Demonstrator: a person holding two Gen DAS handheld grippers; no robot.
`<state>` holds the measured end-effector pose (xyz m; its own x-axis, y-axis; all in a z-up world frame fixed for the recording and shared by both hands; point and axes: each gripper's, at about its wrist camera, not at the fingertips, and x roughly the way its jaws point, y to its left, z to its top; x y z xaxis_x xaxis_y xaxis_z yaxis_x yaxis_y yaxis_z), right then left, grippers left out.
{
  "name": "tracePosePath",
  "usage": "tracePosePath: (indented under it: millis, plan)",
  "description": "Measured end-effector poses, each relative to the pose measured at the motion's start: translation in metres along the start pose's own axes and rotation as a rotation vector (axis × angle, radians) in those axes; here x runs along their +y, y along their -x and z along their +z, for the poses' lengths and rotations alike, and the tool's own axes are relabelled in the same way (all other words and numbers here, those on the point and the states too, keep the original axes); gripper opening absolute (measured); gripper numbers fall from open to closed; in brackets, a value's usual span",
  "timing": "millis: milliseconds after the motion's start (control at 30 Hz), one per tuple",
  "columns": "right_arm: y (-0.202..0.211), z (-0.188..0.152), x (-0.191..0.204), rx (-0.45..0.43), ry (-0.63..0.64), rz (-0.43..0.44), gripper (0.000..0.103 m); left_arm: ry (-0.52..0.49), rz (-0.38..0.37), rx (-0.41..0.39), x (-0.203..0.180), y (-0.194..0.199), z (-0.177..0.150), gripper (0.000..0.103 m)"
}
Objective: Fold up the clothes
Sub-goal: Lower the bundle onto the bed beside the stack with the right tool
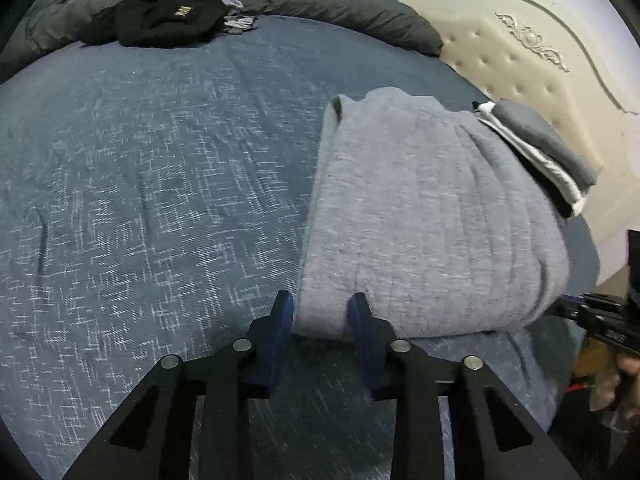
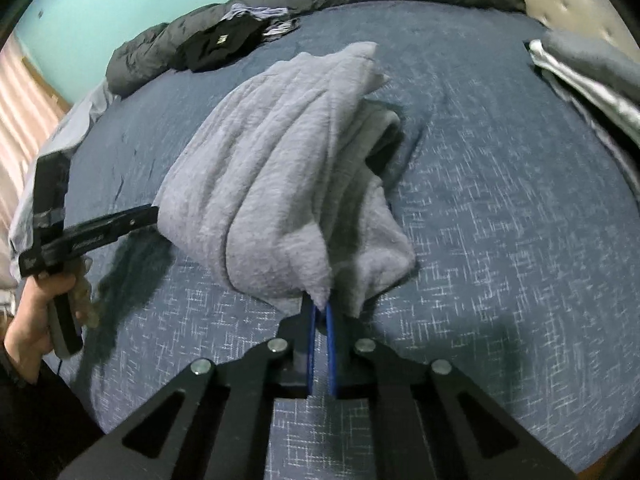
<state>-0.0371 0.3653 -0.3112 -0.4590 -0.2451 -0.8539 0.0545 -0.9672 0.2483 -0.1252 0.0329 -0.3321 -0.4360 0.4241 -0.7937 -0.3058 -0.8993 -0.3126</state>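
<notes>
Nearest the lens in the right wrist view, the right gripper (image 2: 319, 312) has its two blue fingers drawn narrow, pinching an edge of a light grey knit garment (image 2: 280, 176). The cloth is lifted and drapes in folds over the blue bedspread (image 2: 500, 240), likely so that both ends can be carried together as a bundle.

In the left wrist view, the left gripper (image 1: 320, 312) has its fingers set moderately apart, astride the garment's near corner (image 1: 420, 216); the pads look not quite pressed in, though motion blur makes that uncertain. A hand (image 2: 36, 312) holds this tool from the side.

Counted: two grippers, one grey garment in hand, one stack of folded clothes (image 1: 540, 152) (at least three layers: grey, white, black) by the tufted headboard (image 1: 520, 64), and one loose heap, a black item (image 1: 168, 20) with at least one bluish piece beside it, against a dark rolled duvet (image 1: 340, 4) at the far edge.

The grey garment is already doubled over, so this fits either a fold still being made or a finished bundle on its way to the stack.
</notes>
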Motion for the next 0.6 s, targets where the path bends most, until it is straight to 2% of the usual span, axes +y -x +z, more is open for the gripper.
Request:
tracePosePath:
  millis: [33,67,233,367,400,500,533,600]
  plan:
    - [0.001,0.000,0.003,0.001,-0.004,0.000,0.004,-0.004,-0.003,0.004,0.000,0.000,0.000,0.047]
    - [0.002,-0.001,0.007,0.001,-0.006,-0.002,0.004,-0.008,-0.001,0.007,-0.001,-0.002,-0.001,0.051]
    - [0.003,-0.003,0.022,0.017,0.018,-0.001,0.006,-0.028,0.008,0.021,-0.003,-0.010,-0.002,0.052]
    - [0.003,-0.005,0.031,0.029,0.067,-0.032,0.007,-0.044,0.016,0.033,-0.005,-0.017,-0.003,0.052]
    - [0.002,-0.005,0.033,0.031,0.072,-0.034,0.008,-0.048,0.017,0.035,-0.005,-0.018,-0.003,0.051]
    - [-0.005,-0.006,0.036,0.048,0.076,-0.036,0.009,-0.064,0.021,0.035,-0.008,-0.020,-0.004,0.035]
    - [-0.007,-0.006,0.037,0.052,0.078,-0.039,0.009,-0.076,0.027,0.032,-0.011,-0.019,-0.004,0.025]
    - [-0.007,-0.007,0.038,0.048,0.080,-0.043,0.009,-0.104,0.043,0.020,-0.017,-0.017,-0.004,0.018]
